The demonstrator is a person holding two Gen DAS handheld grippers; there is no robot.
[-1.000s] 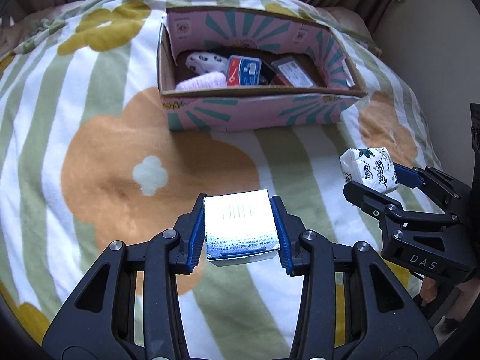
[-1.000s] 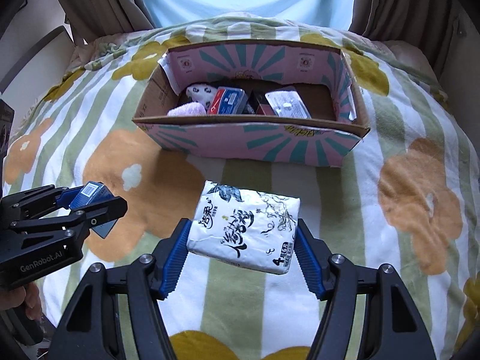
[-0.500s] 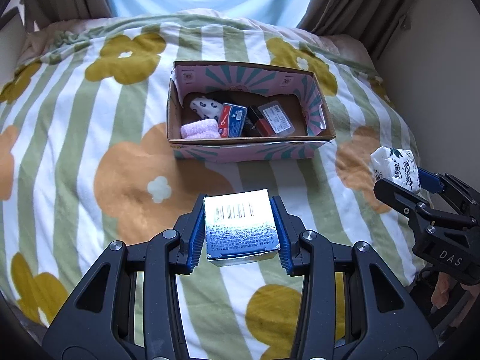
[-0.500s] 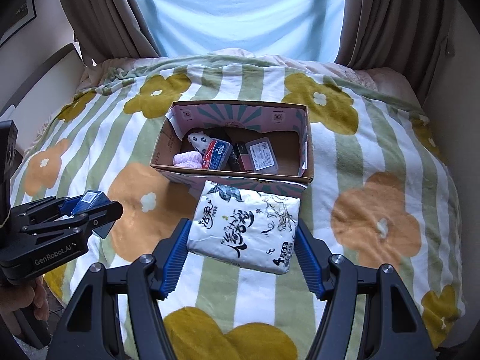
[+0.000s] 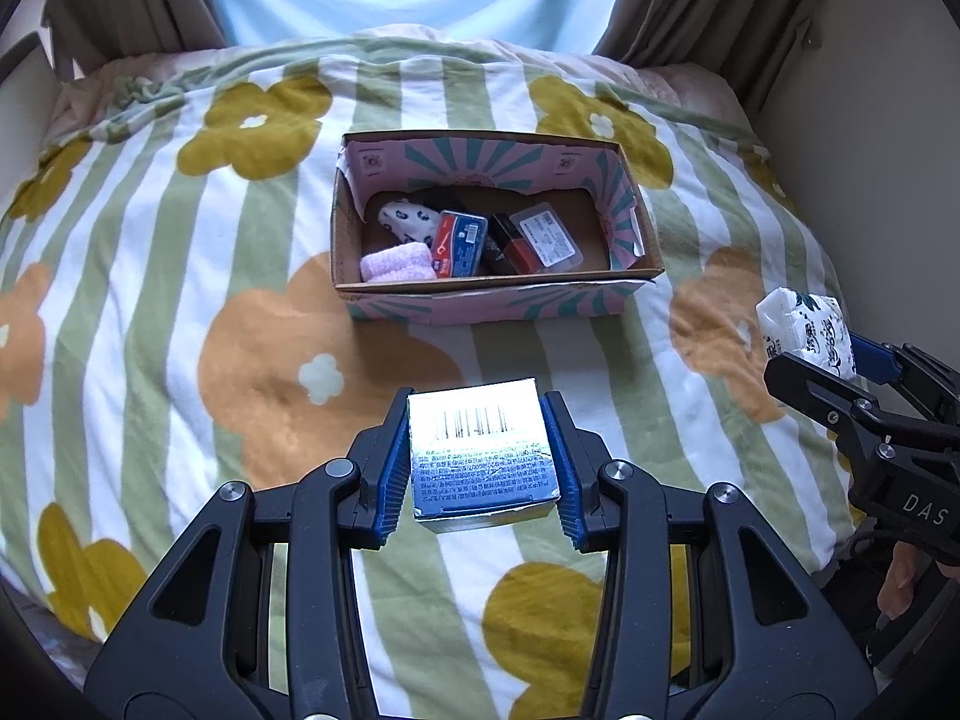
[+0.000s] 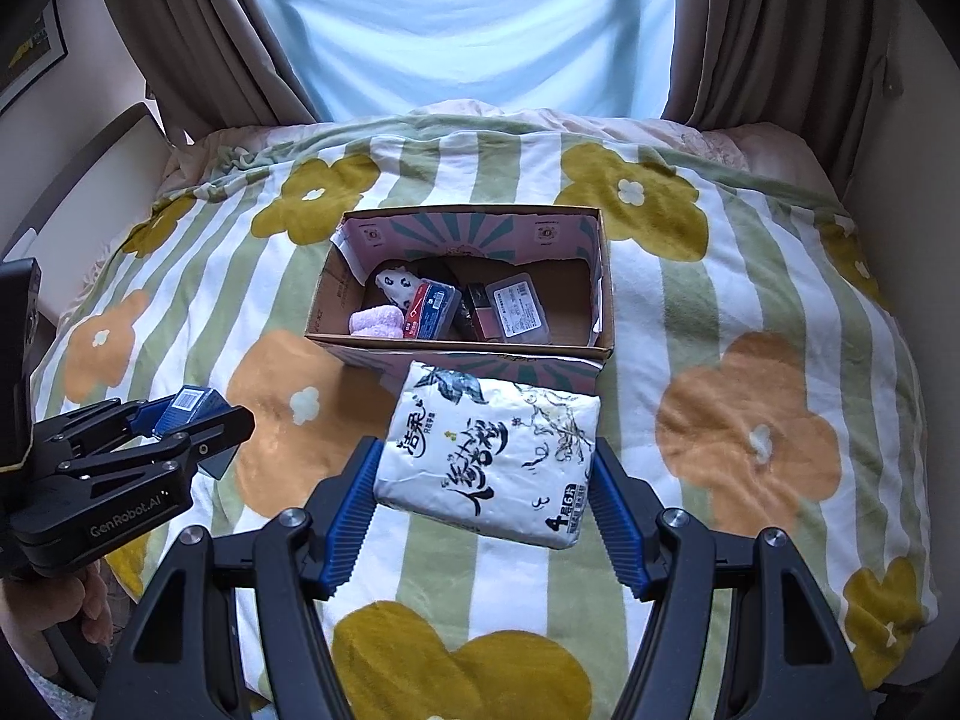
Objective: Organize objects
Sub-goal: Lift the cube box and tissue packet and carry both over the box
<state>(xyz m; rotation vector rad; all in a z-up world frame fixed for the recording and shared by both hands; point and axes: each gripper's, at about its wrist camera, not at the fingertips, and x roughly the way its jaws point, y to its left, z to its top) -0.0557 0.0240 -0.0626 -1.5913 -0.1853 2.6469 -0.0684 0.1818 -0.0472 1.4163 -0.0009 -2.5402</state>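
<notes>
You've got two items in the air at once: a small blue box (image 5: 483,461) with a barcode on its bright top face, clamped square between the left gripper (image 5: 480,468) pads, and a soft white tissue pack (image 6: 489,453) with black brush lettering, pinched across its width by the right gripper (image 6: 483,480). Both tongs are clenched on their loads, both hanging above the flowered, striped blanket (image 5: 180,312), short of the container.

Ahead of you sits the open cardboard box (image 5: 492,303), pink and teal sunburst print, its near wall facing you. Inside on the left and middle: a lilac fluffy roll (image 5: 397,260), a spotted white bundle (image 5: 408,222), a red-and-blue packet (image 5: 461,242), a clear plastic case (image 5: 546,235). The right end of the floor looks bare, so that's likely where these go.

The flat, level grip on each item suits a straight lowering over the wall. Mind the pack: it's soft and sags a little at the near corner.
</notes>
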